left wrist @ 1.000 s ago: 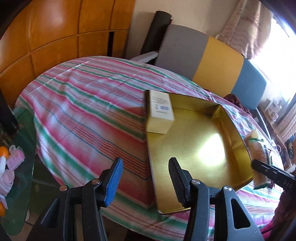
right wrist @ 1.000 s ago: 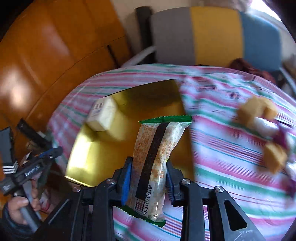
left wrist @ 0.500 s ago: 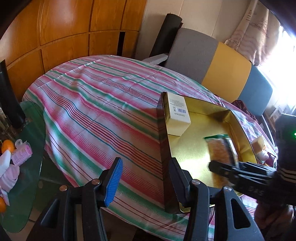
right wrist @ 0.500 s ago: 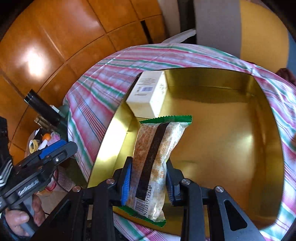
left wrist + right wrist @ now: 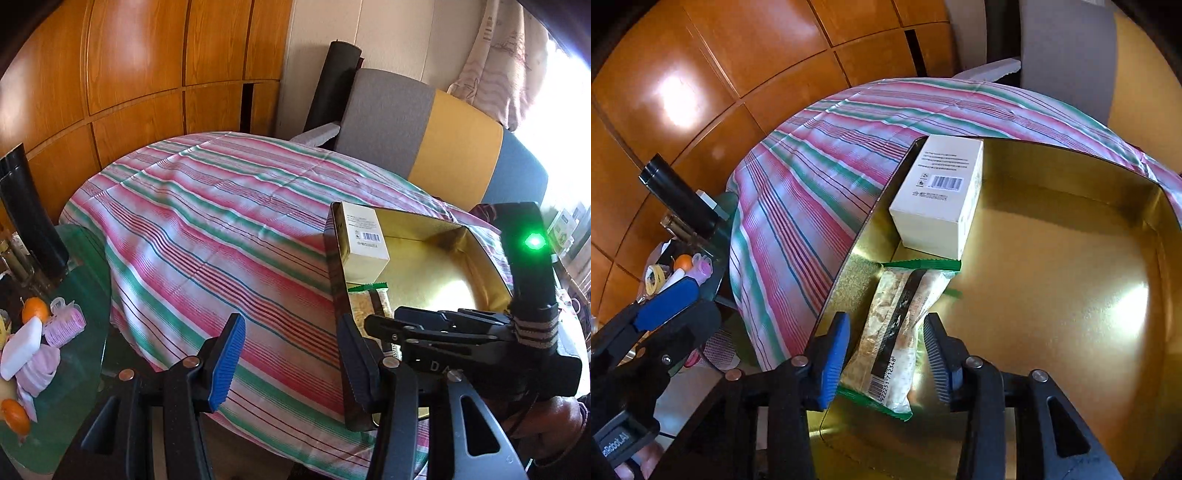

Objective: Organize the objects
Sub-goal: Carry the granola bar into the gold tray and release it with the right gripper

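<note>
While the left gripper [image 5: 291, 362] hangs over the near edge of the striped tablecloth [image 5: 207, 229], jaws apart and empty, the change lies to its right, in the gold tin [image 5: 1071, 192]. The right gripper [image 5: 886, 354] has carried the snack packet [image 5: 901, 325] across from over the cloth and into the tin. Its jaws have just been opening, and the packet sits between them with a gap showing at each pad, so it looks released rather than gripped. The packet lies on the tin floor along the left wall, its far end touching or just short of the white carton [image 5: 942, 195] in the far left corner.

Judgement: this item is placed, and the gripper can lift clear for the next one.

Writing: the carton's top face bears a barcode and several lines of small print, too fine to read. The packet carries a barcode near its near end with digits that appear to read 922251712348. The right gripper's body, seen from the left wrist, shows the letters "DA", the rest hidden.
</note>
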`<action>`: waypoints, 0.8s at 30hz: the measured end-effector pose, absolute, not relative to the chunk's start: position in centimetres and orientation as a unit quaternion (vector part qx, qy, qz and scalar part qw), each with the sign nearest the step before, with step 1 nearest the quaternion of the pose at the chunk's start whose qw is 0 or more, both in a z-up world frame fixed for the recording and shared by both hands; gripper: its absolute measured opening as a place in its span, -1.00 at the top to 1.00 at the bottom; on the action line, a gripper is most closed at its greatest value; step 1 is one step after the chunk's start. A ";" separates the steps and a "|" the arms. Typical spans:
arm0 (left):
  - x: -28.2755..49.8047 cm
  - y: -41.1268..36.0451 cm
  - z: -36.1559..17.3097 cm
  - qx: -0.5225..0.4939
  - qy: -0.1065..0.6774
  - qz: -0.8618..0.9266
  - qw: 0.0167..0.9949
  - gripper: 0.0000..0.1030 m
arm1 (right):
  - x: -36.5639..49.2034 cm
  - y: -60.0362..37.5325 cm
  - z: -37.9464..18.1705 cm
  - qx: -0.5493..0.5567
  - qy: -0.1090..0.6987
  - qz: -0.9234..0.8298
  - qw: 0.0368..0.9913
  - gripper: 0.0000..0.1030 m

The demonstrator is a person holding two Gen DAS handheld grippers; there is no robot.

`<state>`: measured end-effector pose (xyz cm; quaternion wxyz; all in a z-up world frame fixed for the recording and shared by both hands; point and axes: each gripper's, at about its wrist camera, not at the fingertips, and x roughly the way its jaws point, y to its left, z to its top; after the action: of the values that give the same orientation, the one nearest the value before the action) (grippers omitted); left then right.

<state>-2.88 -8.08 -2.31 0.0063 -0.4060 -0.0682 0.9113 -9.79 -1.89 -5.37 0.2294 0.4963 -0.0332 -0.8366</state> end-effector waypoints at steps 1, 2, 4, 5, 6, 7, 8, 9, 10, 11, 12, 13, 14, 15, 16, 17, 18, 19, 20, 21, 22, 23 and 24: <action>-2.9 -8.1 -2.4 -0.407 -0.069 0.911 0.006 0.00 | -9.8 -1.9 -5.3 0.496 -0.034 -0.837 0.229 0.17; -2.9 -8.1 -2.4 -0.408 -0.069 0.911 0.006 0.00 | -9.8 -1.8 -5.2 0.495 -0.035 -0.838 0.228 0.16; -2.8 -8.0 -2.4 -0.408 -0.068 0.910 0.006 0.00 | -9.6 -1.6 -5.1 0.492 -0.037 -0.841 0.223 0.10; -2.8 -8.0 -2.4 -0.408 -0.068 0.910 0.006 0.00 | -9.5 -1.5 -4.9 0.490 -0.036 -0.842 0.221 0.01; -2.7 -7.9 -2.4 -0.408 -0.068 0.911 0.006 0.00 | -9.4 -1.4 -4.8 0.488 -0.035 -0.844 0.219 -0.03; -2.7 -7.9 -2.4 -0.408 -0.067 0.911 0.006 0.00 | -9.3 -1.3 -4.7 0.486 -0.034 -0.846 0.217 -0.10; -2.7 -7.8 -2.4 -0.407 -0.067 0.911 0.006 0.00 | -9.2 -1.1 -4.5 0.485 -0.034 -0.847 0.215 -0.12; -2.7 -7.7 -2.4 -0.407 -0.066 0.911 0.006 0.00 | -9.2 -1.0 -4.4 0.484 -0.034 -0.848 0.212 -0.13; -2.6 -7.7 -2.3 -0.407 -0.066 0.911 0.007 0.00 | -9.1 -0.8 -4.3 0.483 -0.035 -0.850 0.209 -0.18; -2.6 -7.6 -2.3 -0.407 -0.065 0.911 0.008 0.00 | -9.0 -0.6 -4.2 0.482 -0.036 -0.851 0.205 -0.24; -2.6 -7.5 -2.3 -0.407 -0.064 0.911 0.009 0.00 | -8.8 -0.4 -4.0 0.480 -0.037 -0.853 0.201 -0.27; -2.6 -7.4 -2.3 -0.407 -0.064 0.911 0.010 0.00 | -8.7 -0.2 -3.8 0.478 -0.037 -0.855 0.198 -0.29; -2.6 -7.3 -2.2 -0.407 -0.063 0.911 0.011 0.00 | -8.6 0.1 -3.6 0.475 -0.038 -0.857 0.196 -0.30; -2.6 -7.3 -2.2 -0.407 -0.062 0.911 0.011 0.00 | -8.4 0.3 -3.4 0.473 -0.038 -0.859 0.192 -0.34; -2.6 -7.2 -2.2 -0.407 -0.062 0.911 0.012 0.00 | -8.3 0.6 -3.2 0.470 -0.039 -0.861 0.188 -0.40; -2.6 -7.1 -2.2 -0.408 -0.061 0.911 0.012 0.00 | -8.1 0.9 -3.0 0.468 -0.041 -0.863 0.185 -0.43; -2.6 -7.0 -2.2 -0.408 -0.060 0.911 0.013 0.00 | -8.0 1.2 -2.9 0.465 -0.044 -0.865 0.183 -0.43; -2.5 -6.9 -2.2 -0.409 -0.059 0.910 0.013 0.00 | -7.8 1.4 -2.7 0.463 -0.046 -0.867 0.181 -0.44; -2.5 -6.8 -2.2 -0.410 -0.058 0.910 0.014 0.00 | -7.6 1.6 -2.6 0.460 -0.047 -0.868 0.178 -0.44; -2.5 -6.7 -2.2 -0.410 -0.057 0.910 0.015 0.00 | -7.4 1.8 -2.4 0.458 -0.046 -0.870 0.175 -0.45; -2.5 -6.6 -2.2 -0.410 -0.057 0.910 0.016 0.00 | -7.2 2.1 -2.2 0.455 -0.044 -0.873 0.171 -0.46; -2.5 -6.5 -2.1 -0.410 -0.056 0.910 0.018 0.00 | -7.0 2.3 -2.1 0.452 -0.042 -0.875 0.167 -0.48; -2.5 -6.3 -2.1 -0.411 -0.055 0.910 0.021 0.00 | -6.8 2.7 -1.9 0.450 -0.040 -0.878 0.162 -0.49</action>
<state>-2.46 -6.31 -2.09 0.0214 -0.4107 -0.0553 0.9098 -6.80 2.71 -1.89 0.1618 0.4496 -0.0401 -0.8775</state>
